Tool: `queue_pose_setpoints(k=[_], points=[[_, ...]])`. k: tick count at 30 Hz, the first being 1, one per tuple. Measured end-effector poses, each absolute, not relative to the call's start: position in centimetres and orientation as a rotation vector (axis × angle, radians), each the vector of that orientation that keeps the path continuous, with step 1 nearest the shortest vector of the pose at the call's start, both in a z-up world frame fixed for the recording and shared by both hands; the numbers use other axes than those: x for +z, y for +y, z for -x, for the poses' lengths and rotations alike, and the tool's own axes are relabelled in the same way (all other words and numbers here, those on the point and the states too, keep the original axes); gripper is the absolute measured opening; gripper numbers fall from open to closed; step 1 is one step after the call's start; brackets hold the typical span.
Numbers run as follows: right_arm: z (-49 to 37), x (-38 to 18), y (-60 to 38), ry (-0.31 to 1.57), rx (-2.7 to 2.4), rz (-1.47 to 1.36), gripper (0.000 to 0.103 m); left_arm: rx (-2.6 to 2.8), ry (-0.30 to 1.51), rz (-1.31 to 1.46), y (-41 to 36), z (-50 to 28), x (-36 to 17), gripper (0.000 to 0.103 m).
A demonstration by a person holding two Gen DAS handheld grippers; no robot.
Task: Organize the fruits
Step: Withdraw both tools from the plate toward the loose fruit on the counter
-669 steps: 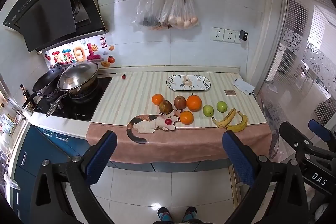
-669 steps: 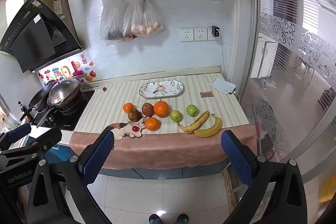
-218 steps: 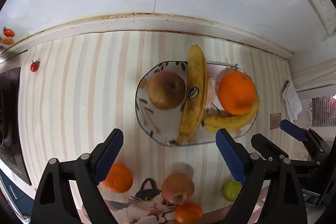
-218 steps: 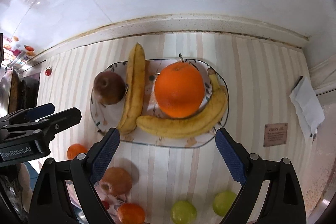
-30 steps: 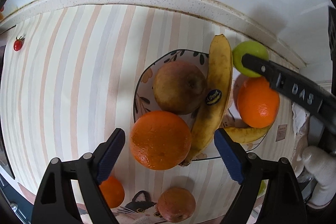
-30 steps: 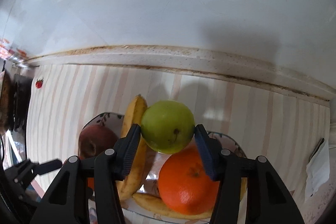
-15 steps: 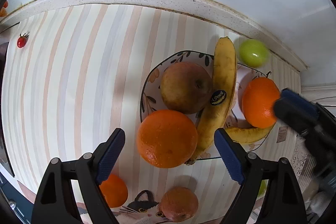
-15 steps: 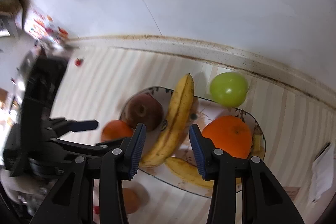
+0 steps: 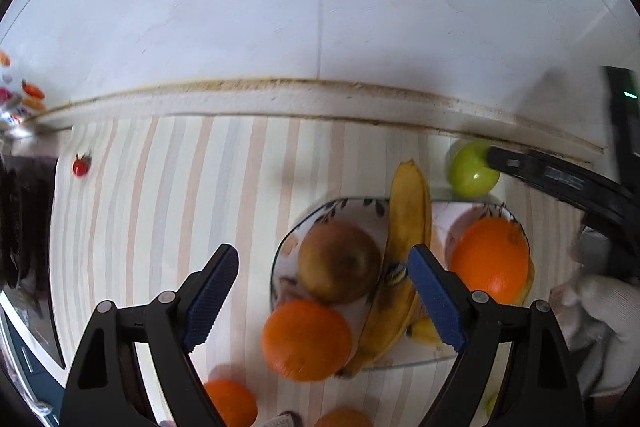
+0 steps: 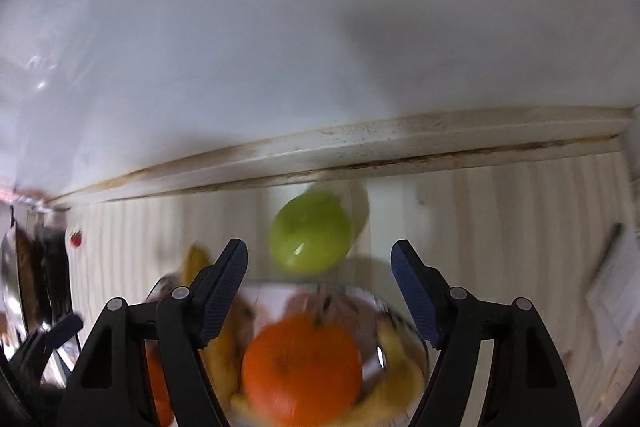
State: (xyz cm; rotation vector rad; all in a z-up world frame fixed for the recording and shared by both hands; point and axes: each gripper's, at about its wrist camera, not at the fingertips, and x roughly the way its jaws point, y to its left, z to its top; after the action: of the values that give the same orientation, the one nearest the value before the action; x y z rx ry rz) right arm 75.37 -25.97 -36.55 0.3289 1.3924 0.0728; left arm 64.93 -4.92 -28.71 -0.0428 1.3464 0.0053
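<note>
Green and round, the apple (image 10: 310,237) is sitting on the striped table (image 9: 168,211) just beyond the far rim of the plate (image 9: 280,267), not on it, close under the ledge at the foot of the wall. The right claw (image 10: 318,291) is standing released and empty, its blue pads wide apart, and the apple is lying straight ahead of it, slightly left of the midline between the pads. In the left view one of that claw's fingers is reaching right up to the apple (image 9: 472,169), though contact cannot be confirmed.

The left claw (image 9: 322,301) is also hanging released with nothing between its pads, hovering over the near-left part of the plate, where a brown fruit (image 9: 340,261), a banana (image 9: 404,247) running near to far, and two oranges (image 9: 306,339) are crowding together.

Being round, the apple has no long axis to line up. The right claw is plainly the nearer one, so re-gripping the apple and bringing it back toward the near side onto the plate would likely fall to it.
</note>
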Motion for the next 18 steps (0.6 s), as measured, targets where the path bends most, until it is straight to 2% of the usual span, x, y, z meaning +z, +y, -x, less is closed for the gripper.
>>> queue_pose_setpoints(k=[3,5,10,18], points=[[-76.4,-38.7,-25.1,1.422,0.117,-0.372,0.070,0.008,1.351,0.018,-5.8,-65.7,-29.2,0.087],[-76.6,-38.8,-24.1,1.405,0.152,-0.350,0.057,0.007,1.358,0.015,-6.2,-66.1,-29.5,0.087],[-76.3,-37.8,-20.6,1.376,0.163,-0.122,0.056,0.002,1.364,0.012,-6.5,-66.6,-29.8,0.087],[-71.2,-30.6,-20.4,1.265,0.320,-0.217,0.056,0.005,1.333,0.015,-4.8,-64.7,-28.7,0.087]])
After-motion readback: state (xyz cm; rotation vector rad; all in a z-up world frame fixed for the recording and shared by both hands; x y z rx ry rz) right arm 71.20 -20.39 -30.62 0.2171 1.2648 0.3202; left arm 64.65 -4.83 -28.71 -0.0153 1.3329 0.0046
